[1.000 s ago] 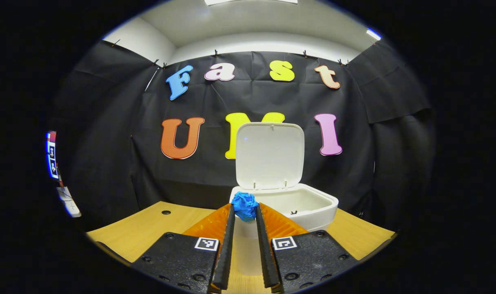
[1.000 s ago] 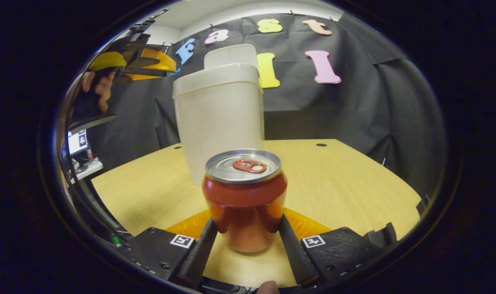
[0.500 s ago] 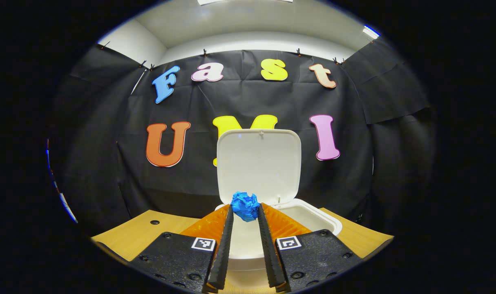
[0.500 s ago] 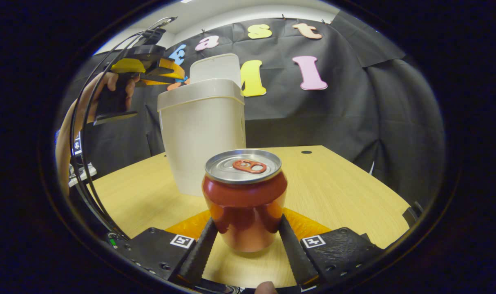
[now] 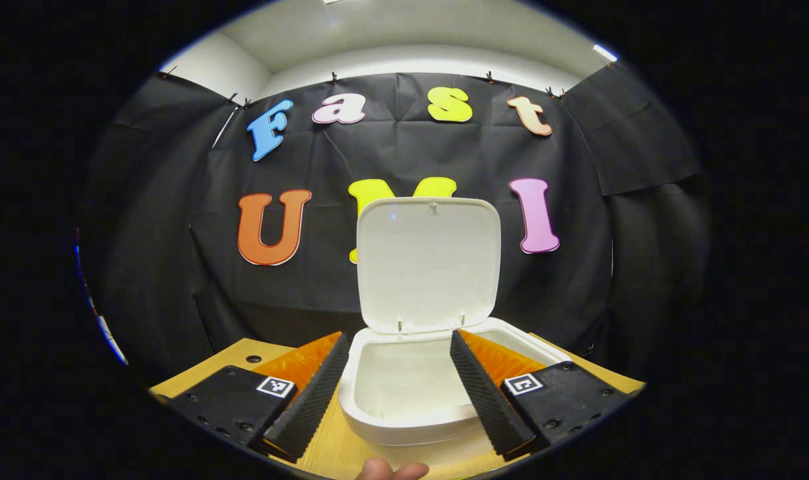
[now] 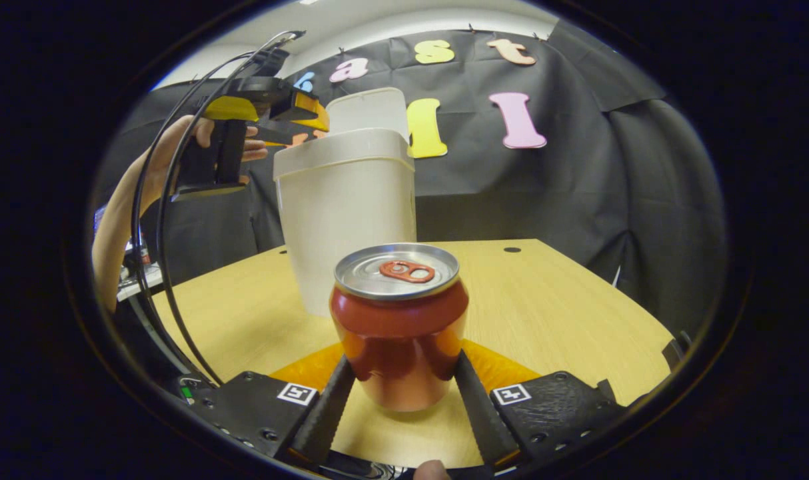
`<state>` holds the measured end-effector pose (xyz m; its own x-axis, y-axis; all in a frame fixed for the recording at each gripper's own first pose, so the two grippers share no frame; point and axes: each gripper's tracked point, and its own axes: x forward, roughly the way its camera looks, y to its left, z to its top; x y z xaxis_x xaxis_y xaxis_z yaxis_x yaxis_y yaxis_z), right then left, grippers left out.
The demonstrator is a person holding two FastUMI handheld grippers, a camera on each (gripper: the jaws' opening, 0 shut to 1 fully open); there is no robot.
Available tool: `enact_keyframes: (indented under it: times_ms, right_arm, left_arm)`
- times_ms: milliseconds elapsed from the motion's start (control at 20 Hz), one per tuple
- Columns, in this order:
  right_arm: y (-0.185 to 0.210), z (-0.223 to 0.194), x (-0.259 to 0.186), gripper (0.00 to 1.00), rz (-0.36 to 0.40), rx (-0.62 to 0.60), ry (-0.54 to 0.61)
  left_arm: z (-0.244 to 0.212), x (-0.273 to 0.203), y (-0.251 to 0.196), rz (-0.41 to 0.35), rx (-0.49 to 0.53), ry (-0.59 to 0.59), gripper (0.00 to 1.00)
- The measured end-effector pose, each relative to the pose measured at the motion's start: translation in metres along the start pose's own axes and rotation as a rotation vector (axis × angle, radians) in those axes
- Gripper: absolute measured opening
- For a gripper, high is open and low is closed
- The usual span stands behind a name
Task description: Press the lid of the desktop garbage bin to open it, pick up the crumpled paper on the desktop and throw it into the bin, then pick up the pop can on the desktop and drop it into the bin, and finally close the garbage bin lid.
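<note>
Left gripper (image 5: pixel 399 383) hangs over the white bin (image 5: pixel 404 427) with its 2 fingers spread wide and nothing between them (the lid (image 5: pixel 428 263) stands upright behind the mouth). Right gripper (image 6: pixel 399 393) clamps the red pop can (image 6: pixel 398 327) upright over the wooden table (image 6: pixel 544 300), the bin just behind.

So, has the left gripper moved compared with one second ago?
Yes. The left gripper has gone forward over the open bin, whose rim now lies between its jaws, and these have spread apart.
</note>
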<state>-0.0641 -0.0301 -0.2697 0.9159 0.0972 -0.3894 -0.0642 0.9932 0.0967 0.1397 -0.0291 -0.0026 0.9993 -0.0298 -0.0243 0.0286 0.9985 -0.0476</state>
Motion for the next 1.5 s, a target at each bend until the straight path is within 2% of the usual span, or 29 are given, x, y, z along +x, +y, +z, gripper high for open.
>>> enact_keyframes:
  times_ms: [450, 700, 1050, 1200, 1500]
  right_arm:
    - [-0.022, 0.029, -0.009, 0.8, -0.046, 0.02, -0.03]
    - [-0.016, 0.095, -0.012, 0.8, -0.027, -0.037, -0.114]
    - [0.02, 0.188, 0.004, 0.8, 0.074, -0.07, -0.169]
    - [0.044, 0.22, 0.017, 0.8, 0.144, -0.064, -0.148]
    - [0.085, 0.278, 0.038, 0.8, 0.186, -0.109, -0.176]
  left_arm:
    - [-0.004, -0.029, 0.013, 0.003, -0.033, 0.005, 1.0]
    - [-0.028, -0.07, 0.053, 0.056, -0.033, 0.013, 1.0]
    - [-0.053, -0.105, 0.095, 0.108, -0.045, 0.024, 1.0]
    - [-0.062, -0.112, 0.1, 0.113, -0.06, 0.02, 1.0]
    - [-0.084, -0.122, 0.108, 0.125, -0.028, 0.028, 1.0]
